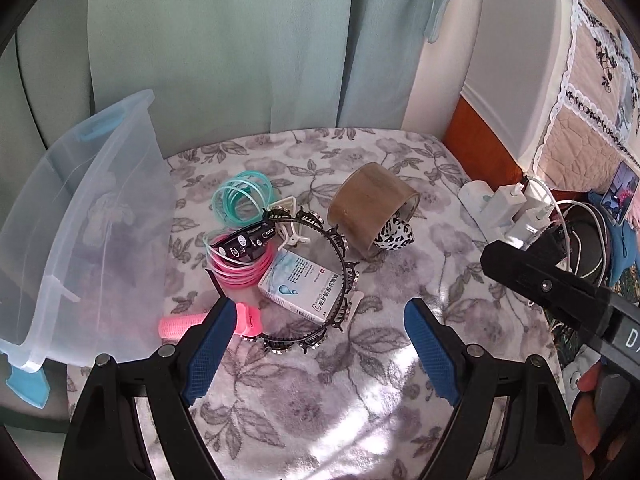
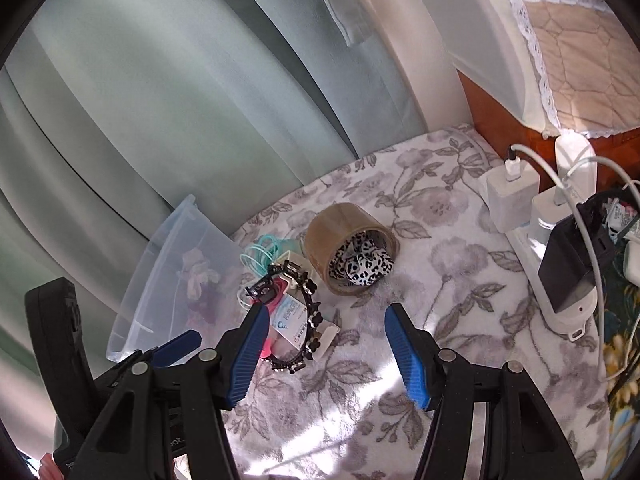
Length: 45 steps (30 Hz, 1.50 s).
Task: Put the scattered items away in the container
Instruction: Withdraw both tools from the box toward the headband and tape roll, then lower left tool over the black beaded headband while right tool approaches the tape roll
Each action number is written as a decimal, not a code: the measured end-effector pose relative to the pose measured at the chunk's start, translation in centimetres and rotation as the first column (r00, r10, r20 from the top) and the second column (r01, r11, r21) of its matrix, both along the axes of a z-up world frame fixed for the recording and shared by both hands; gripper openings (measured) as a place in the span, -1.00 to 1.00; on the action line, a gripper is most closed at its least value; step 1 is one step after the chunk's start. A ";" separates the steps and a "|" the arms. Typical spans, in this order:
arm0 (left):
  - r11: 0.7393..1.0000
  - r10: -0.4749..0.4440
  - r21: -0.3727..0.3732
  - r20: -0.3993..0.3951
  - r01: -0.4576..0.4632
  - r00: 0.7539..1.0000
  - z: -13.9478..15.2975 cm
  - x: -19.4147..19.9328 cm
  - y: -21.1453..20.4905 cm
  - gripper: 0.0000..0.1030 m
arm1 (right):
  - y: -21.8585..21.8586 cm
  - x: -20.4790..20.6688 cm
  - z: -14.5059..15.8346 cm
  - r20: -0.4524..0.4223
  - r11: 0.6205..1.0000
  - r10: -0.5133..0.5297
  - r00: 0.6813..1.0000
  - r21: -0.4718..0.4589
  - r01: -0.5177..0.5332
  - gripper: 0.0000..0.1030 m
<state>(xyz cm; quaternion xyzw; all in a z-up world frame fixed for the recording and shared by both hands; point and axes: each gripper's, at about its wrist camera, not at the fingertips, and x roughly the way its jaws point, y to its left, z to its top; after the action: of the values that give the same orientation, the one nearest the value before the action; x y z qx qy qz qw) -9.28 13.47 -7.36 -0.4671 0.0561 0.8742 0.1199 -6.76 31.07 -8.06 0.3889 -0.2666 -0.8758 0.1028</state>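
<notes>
Hovering over the floral worktop point(image 1: 320, 400), left tool point(image 1: 316, 320) spread wide and right tool point(image 2: 326, 334) half spread, both empty, likely lining up a first pick. Pile at 12 o'clock: black headband point(image 1: 340, 248), eye-drop box point(image 1: 300, 288), pink and teal rings, tape roll point(image 1: 368, 208). Clear container point(image 1: 80, 240) at 10 o'clock, tilted, looks unfilled.

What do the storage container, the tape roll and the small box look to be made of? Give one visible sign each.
Storage container: translucent plastic, probably; the floral cloth shows through its walls.
Tape roll: brown glossy packing tape, likely on a cardboard core; smooth banded surface.
Small box: printed cardboard, seemingly; sharp folded edges.
</notes>
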 end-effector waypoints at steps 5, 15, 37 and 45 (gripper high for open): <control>1.000 0.016 0.013 0.009 -0.016 1.000 -1.8 -1.3 -0.6 0.77 | -0.5 -1.7 -2.5 0.067 1.000 0.019 0.998 0.015 -0.020 0.25; 0.999 0.010 0.039 0.022 -0.011 1.000 -3.2 -2.4 -1.6 0.78 | -1.8 -5.3 -5.1 0.111 0.998 0.040 0.993 0.044 -0.045 0.25; 0.992 -0.128 0.032 0.061 0.126 0.990 -7.1 -3.4 2.0 1.00 | 1.1 -10.1 -6.2 0.104 0.977 -0.027 0.994 0.214 0.004 0.24; 0.997 -0.075 0.011 0.071 0.074 0.995 -7.0 -3.9 1.2 0.98 | 0.5 -11.7 -6.3 0.053 0.977 -0.005 0.999 0.213 -0.007 0.16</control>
<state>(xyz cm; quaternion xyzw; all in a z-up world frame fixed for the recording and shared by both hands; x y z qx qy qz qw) -13.14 14.67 -14.35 -0.4951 0.0654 0.8522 0.1563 -18.43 31.60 -14.36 0.4210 -0.1739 -0.8886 0.0539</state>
